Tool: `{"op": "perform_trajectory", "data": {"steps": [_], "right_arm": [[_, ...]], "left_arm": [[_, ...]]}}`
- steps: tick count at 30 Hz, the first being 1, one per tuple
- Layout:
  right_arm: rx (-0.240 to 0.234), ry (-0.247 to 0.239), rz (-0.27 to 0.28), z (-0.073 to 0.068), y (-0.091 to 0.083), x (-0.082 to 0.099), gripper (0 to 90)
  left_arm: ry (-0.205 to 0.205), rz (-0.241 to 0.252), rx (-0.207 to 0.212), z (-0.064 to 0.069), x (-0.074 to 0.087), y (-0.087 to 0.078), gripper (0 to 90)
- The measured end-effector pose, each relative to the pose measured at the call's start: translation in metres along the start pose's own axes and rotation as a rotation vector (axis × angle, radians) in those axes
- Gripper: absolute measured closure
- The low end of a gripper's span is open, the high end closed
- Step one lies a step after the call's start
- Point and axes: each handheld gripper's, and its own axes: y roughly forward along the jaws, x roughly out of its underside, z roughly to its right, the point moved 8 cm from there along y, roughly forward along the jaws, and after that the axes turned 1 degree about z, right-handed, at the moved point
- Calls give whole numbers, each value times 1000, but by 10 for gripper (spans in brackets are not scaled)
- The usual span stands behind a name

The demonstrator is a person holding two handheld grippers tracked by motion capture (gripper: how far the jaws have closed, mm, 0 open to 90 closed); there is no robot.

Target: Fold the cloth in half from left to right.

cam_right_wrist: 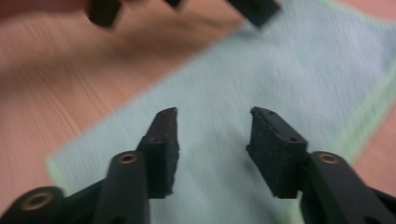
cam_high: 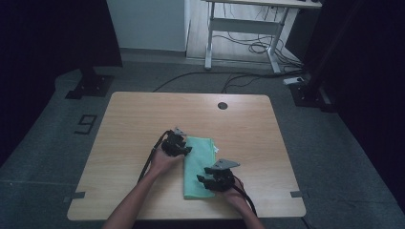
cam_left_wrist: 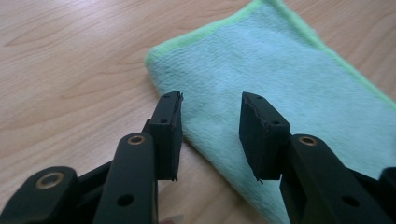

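Lying flat near the middle of the pale wooden table (cam_high: 133, 124), the soft mint-green folded cloth with a brighter green edge (cam_high: 199, 167) made a long strip that ran away from the person. The left gripper (cam_high: 183, 149) hung over the cloth's far left corner, and in the left gripper view its two black jaws stood apart, with the cloth's side edge (cam_left_wrist: 261, 93) below the gap and nothing pinched. The right gripper (cam_high: 204, 180) sat over the near end of the cloth, and in the right gripper view its jaws were also apart, with only cloth (cam_right_wrist: 224, 140) under them; that view was blurry. The step in hand looked like getting ready to grab the cloth for another fold. Next, each gripper would probably need to dip down to an edge and squeeze shut on it, then lift gently so the layers stay together.
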Motion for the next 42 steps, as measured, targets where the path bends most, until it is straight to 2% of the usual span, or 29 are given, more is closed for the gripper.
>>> {"op": "perform_trajectory", "data": {"steps": [1, 2, 5, 8, 10, 13, 16, 22, 24, 30, 32, 36, 37, 40, 41, 42], "right_arm": [[-14, -21, 15, -2, 6, -11, 559], [-22, -37, 5, -3, 11, -16, 559], [-4, -67, -23, -1, 26, -28, 569], [16, -71, -47, 4, 40, -37, 592], [24, -74, -67, 7, 48, -39, 592], [16, -64, -85, 6, 54, -37, 591], [20, -87, -127, 2, 58, -29, 587], [28, -93, -110, -2, 56, -23, 590], [18, -107, -107, -6, 52, -20, 593], [-13, -126, -104, -15, 44, -13, 590], [-27, -106, -109, -12, 45, -15, 587], [1, -77, -95, -2, 51, -26, 588], [9, -61, -88, 3, 58, -33, 592], [25, -72, -98, 5, 63, -36, 592], [45, -91, -123, 6, 70, -37, 592], [49, -94, -125, 5, 72, -37, 592]], "left_arm": [[-1, -12, 5, -2, -1, 3, 600], [-1, -12, 5, -2, -1, 3, 603], [-10, -32, 12, -4, 0, 11, 604], [-28, -27, 18, -4, 0, 11, 604], [-25, -30, 17, -4, 0, 11, 604], [-28, -29, 15, -4, 0, 11, 604], [-26, -36, 12, -4, 0, 11, 604], [-27, -45, 3, -4, -1, 12, 609], [-25, -57, 0, -4, -1, 12, 608], [-36, -46, 12, -5, -1, 12, 607], [-38, -43, 13, -5, -1, 11, 608], [-44, -32, 12, -5, -1, 12, 607], [-43, -28, 14, -5, 0, 11, 607], [-46, -26, 18, -5, 0, 11, 608], [-50, -20, 25, -6, 0, 11, 609], [-53, -18, 28, -6, 0, 12, 609]]}}
